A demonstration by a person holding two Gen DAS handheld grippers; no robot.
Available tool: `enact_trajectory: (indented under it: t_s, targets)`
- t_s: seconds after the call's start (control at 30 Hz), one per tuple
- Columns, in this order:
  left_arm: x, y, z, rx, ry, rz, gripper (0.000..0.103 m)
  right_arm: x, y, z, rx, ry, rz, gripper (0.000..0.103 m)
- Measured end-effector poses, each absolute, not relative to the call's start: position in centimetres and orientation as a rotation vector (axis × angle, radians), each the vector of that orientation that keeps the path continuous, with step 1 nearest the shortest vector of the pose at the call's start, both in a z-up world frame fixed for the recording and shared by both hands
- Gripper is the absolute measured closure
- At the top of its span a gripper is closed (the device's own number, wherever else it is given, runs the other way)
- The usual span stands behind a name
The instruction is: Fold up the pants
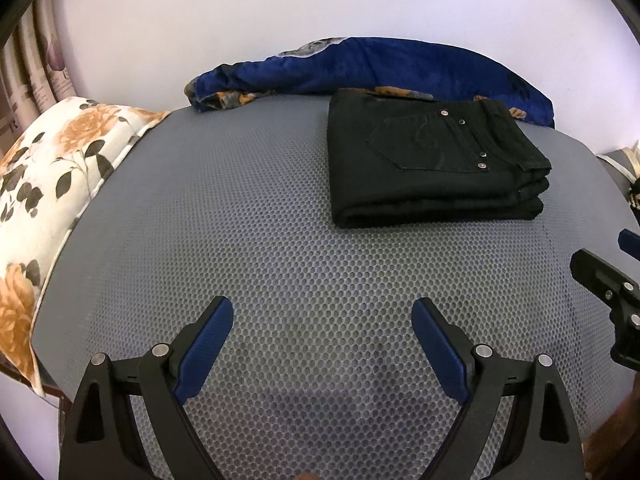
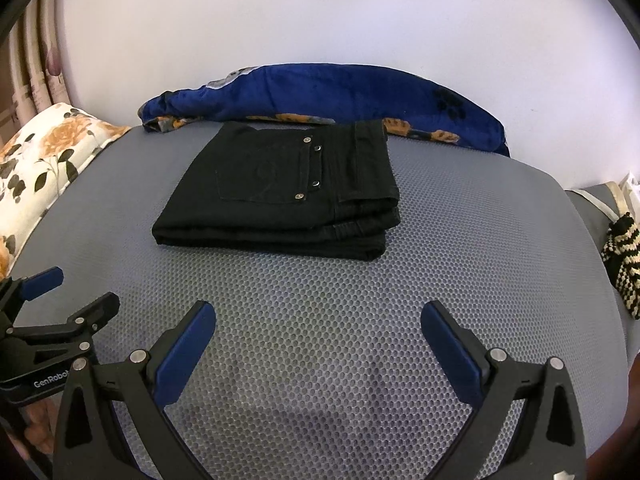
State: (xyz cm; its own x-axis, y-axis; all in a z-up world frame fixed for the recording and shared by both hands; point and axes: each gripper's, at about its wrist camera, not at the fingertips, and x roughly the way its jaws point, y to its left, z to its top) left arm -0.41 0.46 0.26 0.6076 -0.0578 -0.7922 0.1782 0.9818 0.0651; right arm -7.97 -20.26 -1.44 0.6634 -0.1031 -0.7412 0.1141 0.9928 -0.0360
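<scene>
Black pants (image 1: 432, 160) lie folded into a compact stack on the grey honeycomb mat (image 1: 248, 240), back pocket with metal rivets on top. They also show in the right wrist view (image 2: 280, 192). My left gripper (image 1: 322, 312) is open and empty, hovering over the mat well short of the pants. My right gripper (image 2: 318, 318) is open and empty, also over the mat in front of the pants. The right gripper shows at the right edge of the left wrist view (image 1: 604, 280); the left gripper shows at the left edge of the right wrist view (image 2: 60, 320).
A blue floral blanket (image 1: 360, 68) lies bunched behind the pants against the white wall. A floral pillow (image 1: 44, 184) lies at the mat's left. A black-and-cream knitted item (image 2: 624, 264) hangs at the right edge.
</scene>
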Motion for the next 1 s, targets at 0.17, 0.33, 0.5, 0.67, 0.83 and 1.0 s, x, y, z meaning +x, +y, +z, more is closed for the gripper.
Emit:
enact_trajectory:
  t_s: [0.17,0.33,0.5,0.67,0.83,1.0]
  targets:
    - [-0.44,0.51,0.19,0.145,0.91,-0.137,0.012,-7.98,-20.26,-1.56,0.012,0.84,-0.127,0.002]
    - [-0.55,0.47,0.16,0.152,0.907,-0.135,0.012,-8.0,-20.3,-1.61,0.013,0.844,-0.128,0.002]
    - [-0.63,0.42,0.09,0.158,0.907,-0.137,0.012,-8.04,-20.24,-1.64,0.012,0.842,-0.132,0.002]
    - [-0.55,0.28,0.09,0.164,0.905,-0.138,0.012,-7.93,-20.37,-1.72,0.01,0.845,-0.129,0.002]
    - [-0.64,0.12,0.08,0.174,0.898,-0.134,0.012,-7.94,-20.34,-1.85,0.006,0.845,-0.13,0.002]
    - [-0.7,0.04,0.11,0.182,0.891,-0.129,0.012,-7.9,-20.27,-1.95,0.0,0.845,-0.128,0.002]
